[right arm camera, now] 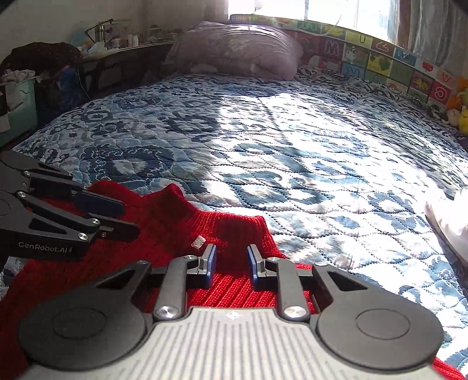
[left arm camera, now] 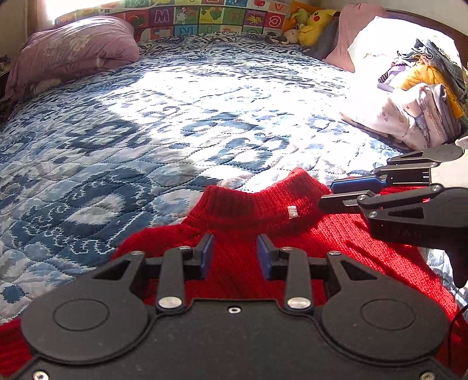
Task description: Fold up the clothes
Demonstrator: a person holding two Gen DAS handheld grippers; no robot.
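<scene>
A red knitted sweater [left arm camera: 234,210] lies on the blue patterned quilt [left arm camera: 175,117], its ribbed turtleneck collar pointing away from me and a small white label [left arm camera: 292,212] showing on it. My left gripper [left arm camera: 235,254] hovers open just above the sweater's chest, below the collar. From the right, my right gripper [left arm camera: 327,195] comes in at the collar's right end, its fingers apart. In the right wrist view the right gripper [right arm camera: 231,263] is open over the sweater [right arm camera: 163,233] near the collar's edge, with the left gripper [right arm camera: 130,219] open at the left.
A stack of folded clothes [left arm camera: 415,108] and a white pillow [left arm camera: 380,43] sit at the bed's right side. A purple pillow [left arm camera: 73,52] lies at the far left, plush toys [left arm camera: 316,23] by the alphabet mat. Cluttered shelves [right arm camera: 29,87] stand beyond the bed's left edge.
</scene>
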